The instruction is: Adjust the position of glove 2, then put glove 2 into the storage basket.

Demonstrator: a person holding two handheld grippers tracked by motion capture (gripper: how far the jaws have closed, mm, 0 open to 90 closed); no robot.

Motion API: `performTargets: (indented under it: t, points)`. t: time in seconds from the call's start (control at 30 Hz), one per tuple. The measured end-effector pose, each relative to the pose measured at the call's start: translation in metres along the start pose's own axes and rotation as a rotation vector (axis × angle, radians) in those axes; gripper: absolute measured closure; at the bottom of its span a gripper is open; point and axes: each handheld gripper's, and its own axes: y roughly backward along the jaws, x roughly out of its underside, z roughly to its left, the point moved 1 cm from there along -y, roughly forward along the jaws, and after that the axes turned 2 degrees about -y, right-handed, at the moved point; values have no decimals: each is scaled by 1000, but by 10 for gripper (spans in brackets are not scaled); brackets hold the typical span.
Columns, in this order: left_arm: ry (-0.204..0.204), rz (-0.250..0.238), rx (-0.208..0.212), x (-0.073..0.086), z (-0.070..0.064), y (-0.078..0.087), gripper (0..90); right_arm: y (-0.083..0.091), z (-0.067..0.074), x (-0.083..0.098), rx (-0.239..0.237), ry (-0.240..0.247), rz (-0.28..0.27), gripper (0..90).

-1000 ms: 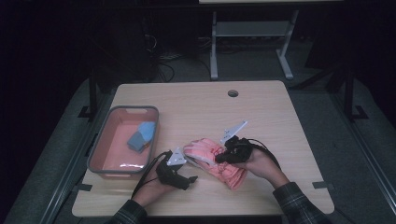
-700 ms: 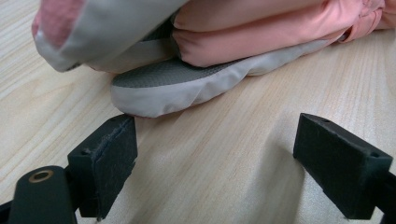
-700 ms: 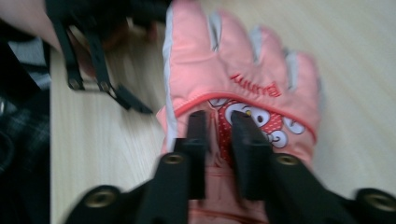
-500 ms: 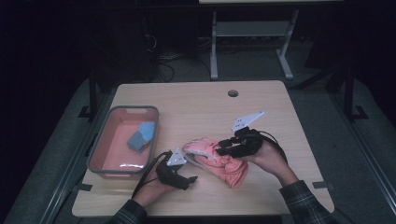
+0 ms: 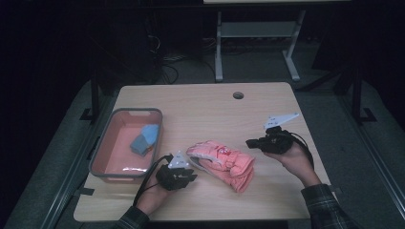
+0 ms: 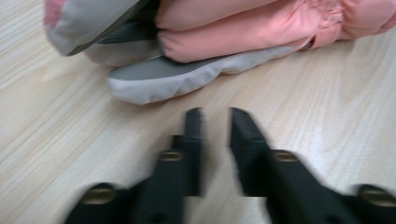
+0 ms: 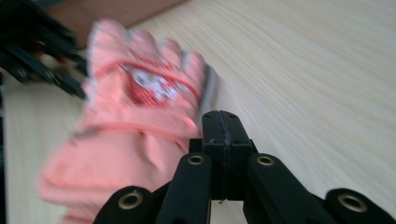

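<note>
Gloves (image 5: 222,163), salmon-pink with grey palms and a red-and-white patch, lie stacked near the table's (image 5: 210,109) front edge, long axis slanting, fingertips toward the left gripper (image 5: 188,175), cuffs front-right. Its jaws have just been closing, nearly together, empty. The right gripper (image 5: 250,142) is pressed together, empty, just beside the gloves.

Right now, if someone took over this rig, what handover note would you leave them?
Left gripper: jaws have just been closing, nearly shut, nothing between them, on the table just short of the pink gloves.
Right gripper: shut and empty, off to the right of the gloves.
Gloves lie stacked mid-table, held by neither gripper. Grey bin at left holds a blue item.
Done: gloves laid together.
Left: probably regrasp them and move them to the bin.
</note>
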Motion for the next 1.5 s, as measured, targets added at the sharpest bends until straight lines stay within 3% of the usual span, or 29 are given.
performTargets:
  t: [0.07, 0.23, 0.4, 0.47, 0.67, 1.0, 1.13, 1.47, 1.5]
  points:
    - [-7, 9, 4, -2, -1, -1, 894, -1, -7, 10, 13, -18, 13, 900]
    - [-6, 6, 13, -8, -3, -8, 895, -5, -15, 32, 24, -50, 61, 899]
    - [-17, 13, 20, -18, -6, -18, 895, -12, -17, 50, 23, -34, 97, 899]
    - [-30, 27, 12, -21, -5, -23, 895, -15, -13, 55, 15, -30, 116, 899]
    - [-1, 23, 0, -29, 5, -31, 894, -25, -5, 60, -16, -2, 147, 900]
    - [12, 26, 6, -44, 18, -41, 895, -32, 15, 68, -89, 27, 179, 899]
    - [25, 18, 17, -47, 20, -46, 895, -35, 24, 72, -122, 33, 182, 900]
    - [4, 8, 66, -52, 17, -54, 895, -41, 52, 75, -187, 72, 181, 900]
    - [-14, 20, 70, -52, 18, -53, 895, -42, 55, 74, -190, 75, 182, 899]
